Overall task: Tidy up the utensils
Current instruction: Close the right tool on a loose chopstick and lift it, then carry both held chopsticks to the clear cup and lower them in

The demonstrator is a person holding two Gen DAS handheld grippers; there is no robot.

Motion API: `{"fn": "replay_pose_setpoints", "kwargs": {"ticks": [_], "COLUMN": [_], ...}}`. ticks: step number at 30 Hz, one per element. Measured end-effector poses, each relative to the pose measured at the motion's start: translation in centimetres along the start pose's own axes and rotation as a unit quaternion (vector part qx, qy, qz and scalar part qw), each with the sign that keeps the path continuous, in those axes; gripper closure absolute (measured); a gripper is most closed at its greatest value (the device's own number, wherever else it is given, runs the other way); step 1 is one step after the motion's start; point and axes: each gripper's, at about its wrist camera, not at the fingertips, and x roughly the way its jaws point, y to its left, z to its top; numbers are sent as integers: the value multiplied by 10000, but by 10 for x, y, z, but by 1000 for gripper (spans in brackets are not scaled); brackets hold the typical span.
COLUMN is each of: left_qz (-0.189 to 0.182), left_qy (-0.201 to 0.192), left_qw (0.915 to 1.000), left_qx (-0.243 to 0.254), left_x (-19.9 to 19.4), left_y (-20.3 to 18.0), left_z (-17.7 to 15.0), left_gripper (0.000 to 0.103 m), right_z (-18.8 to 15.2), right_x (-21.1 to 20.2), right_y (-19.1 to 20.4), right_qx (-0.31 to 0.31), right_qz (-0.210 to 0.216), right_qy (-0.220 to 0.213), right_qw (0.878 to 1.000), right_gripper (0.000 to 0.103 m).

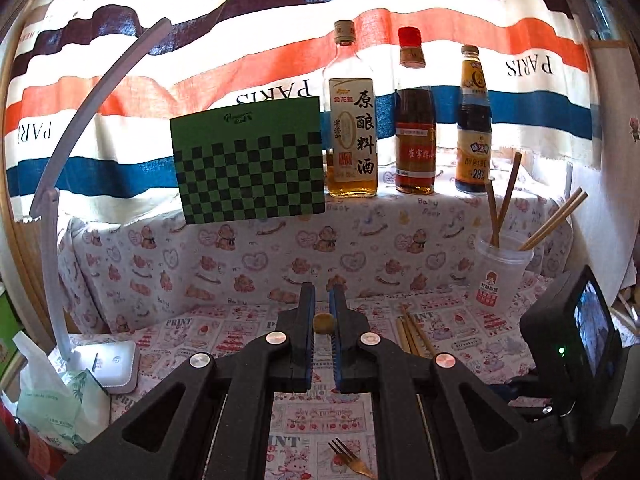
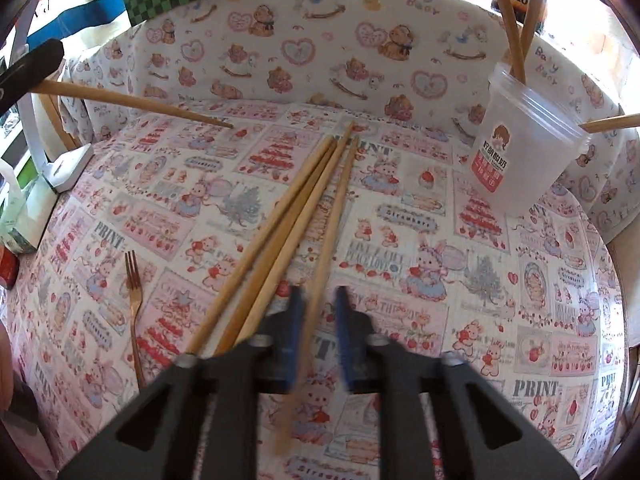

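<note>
My left gripper (image 1: pixel 322 304) is shut on a wooden chopstick (image 1: pixel 323 323), seen end-on between its blue pads; in the right wrist view that chopstick (image 2: pixel 136 102) sticks out over the table from the left. My right gripper (image 2: pixel 318 300) is open and straddles the rightmost of several wooden chopsticks (image 2: pixel 296 216) lying on the printed tablecloth. A clear plastic cup (image 2: pixel 528 148) with several chopsticks standing in it is at the right; it also shows in the left wrist view (image 1: pixel 502 276). A gold fork (image 2: pixel 134 292) lies at the left.
Three sauce bottles (image 1: pixel 414 120) and a green checkered board (image 1: pixel 248 164) stand on the raised cloth-covered ledge behind. A white desk lamp (image 1: pixel 108 364) and a tissue pack (image 1: pixel 52 404) are at the left. The right gripper's body (image 1: pixel 576 336) is at the right.
</note>
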Motion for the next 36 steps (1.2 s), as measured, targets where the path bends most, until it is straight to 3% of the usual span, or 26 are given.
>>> {"fn": "replay_pose_setpoints", "kwargs": {"ticks": [4, 10, 15, 27, 36], "left_qz": [3, -6, -64, -82, -95], "left_qy": [-22, 64, 25, -40, -89], "left_qw": [9999, 9998, 9999, 9999, 9998], "left_qx": [-152, -202, -153, -133, -149], "left_x": [0, 2, 0, -4, -6], "left_y": [7, 8, 6, 4, 4], "left_z": [2, 1, 0, 2, 2], "left_gripper": [97, 97, 97, 97, 97], "right_z": [1, -1, -3, 2, -6], "right_x": [-30, -84, -108, -107, -123], "right_y": [-18, -48, -45, -40, -43], "right_qx": [388, 930, 666, 612, 722], "right_qz": [194, 354, 189, 1, -90], "right_qy": [-716, -2084, -2663, -2650, -3156], "right_qw": [9965, 9730, 9614, 9623, 9461], "right_gripper": [97, 97, 97, 97, 97]}}
